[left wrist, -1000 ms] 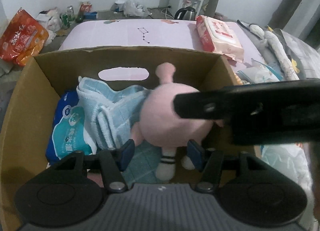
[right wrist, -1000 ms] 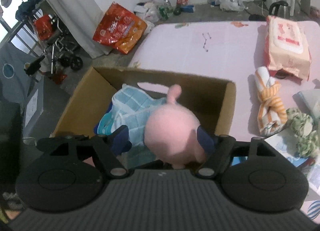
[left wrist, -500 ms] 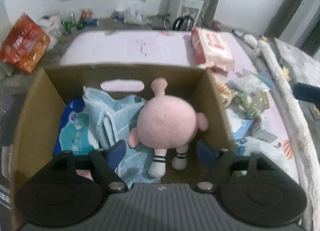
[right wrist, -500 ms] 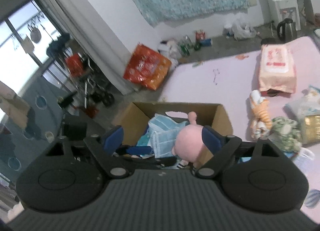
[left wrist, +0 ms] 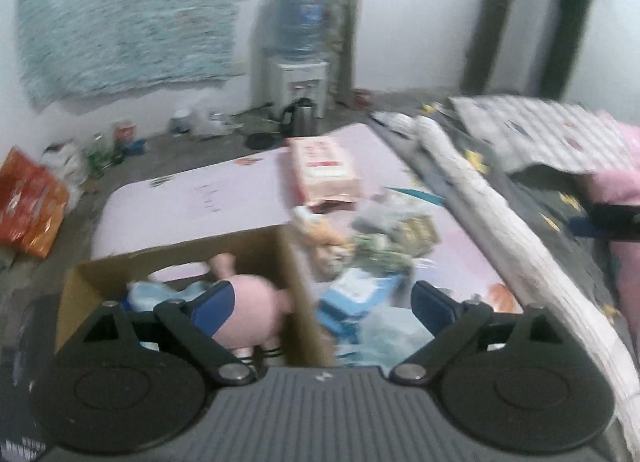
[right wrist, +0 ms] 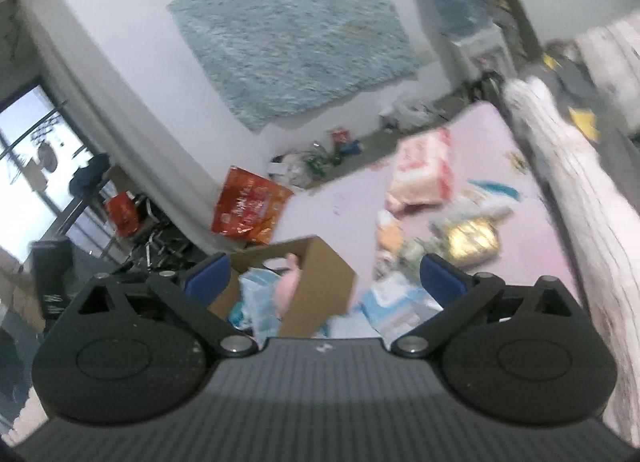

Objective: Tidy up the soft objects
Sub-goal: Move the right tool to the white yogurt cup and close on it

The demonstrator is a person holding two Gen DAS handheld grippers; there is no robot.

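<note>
left gripper (left wrist: pixel 322 300): jaws spread wide, have just been opening, nothing between the pads; hangs above the near right corner of the box.
right gripper (right wrist: pixel 324 276): jaws spread wide too, have just been opening, empty; sits high and back from the box.
pink plush toy (left wrist: pixel 250 314): inside the cardboard box (left wrist: pixel 298 286), right-hand side, against the wall, legs toward the camera. Counts as placed.
also boxed: light blue towel (right wrist: pixel 256 298) beside the toy, left of it; something blue-white under it, too blurred to name.
left on the pink mat (left wrist: pixel 240 190): orange-white knotted cloth (left wrist: pixel 326 240), green-white knotted cloth (left wrist: pixel 378 248), both just right of the box; blue-white soft packs (left wrist: pixel 352 302) at the near edge; wet-wipes pack (left wrist: pixel 324 172) farther back; gold-coloured packet (right wrist: pixel 474 240) in between, contents unclear.
progress: roughly partway by my read; three or so items in, several out.
next, my guess: knotted cloths are nearest, either gripper is free to take one.
caveat: both views motion-blurred, small items uncertain.
</note>
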